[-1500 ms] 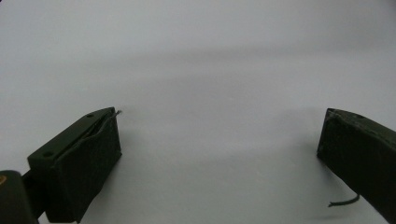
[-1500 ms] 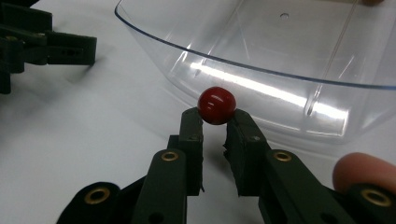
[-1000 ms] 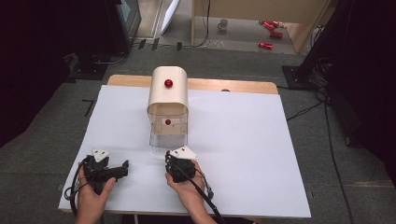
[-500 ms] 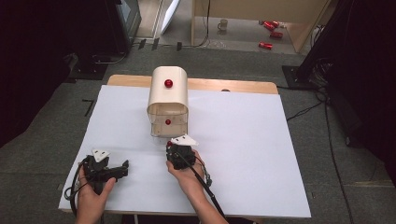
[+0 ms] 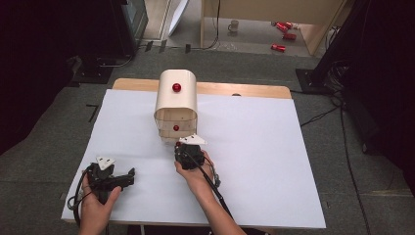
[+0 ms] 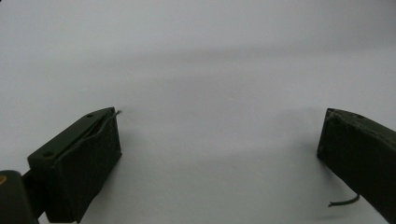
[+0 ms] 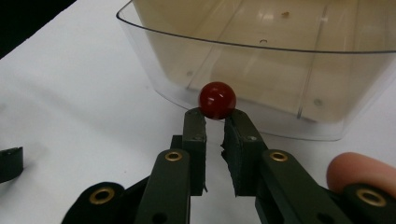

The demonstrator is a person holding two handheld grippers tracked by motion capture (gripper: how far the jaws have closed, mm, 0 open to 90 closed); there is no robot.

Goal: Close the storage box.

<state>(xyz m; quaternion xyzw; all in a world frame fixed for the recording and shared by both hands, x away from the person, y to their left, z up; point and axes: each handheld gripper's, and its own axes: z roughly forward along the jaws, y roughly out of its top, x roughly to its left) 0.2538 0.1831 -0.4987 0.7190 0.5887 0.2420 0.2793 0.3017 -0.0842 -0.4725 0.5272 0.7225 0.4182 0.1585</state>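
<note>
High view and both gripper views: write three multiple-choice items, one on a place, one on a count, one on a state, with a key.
1. The right gripper points at:
A. the lower red knob
B. the table's far edge
C. the left gripper

2. Red knobs on the beige box:
A. one
B. two
C. four

3. The left gripper's jaws are:
A. shut on a knob
B. pressed together
C. wide apart, nothing between

Key: 1 A, the knob sits right at its jaws' tips. 2 B, the top knob plus the lower one. 3 C, bare white table shows between them.
</note>
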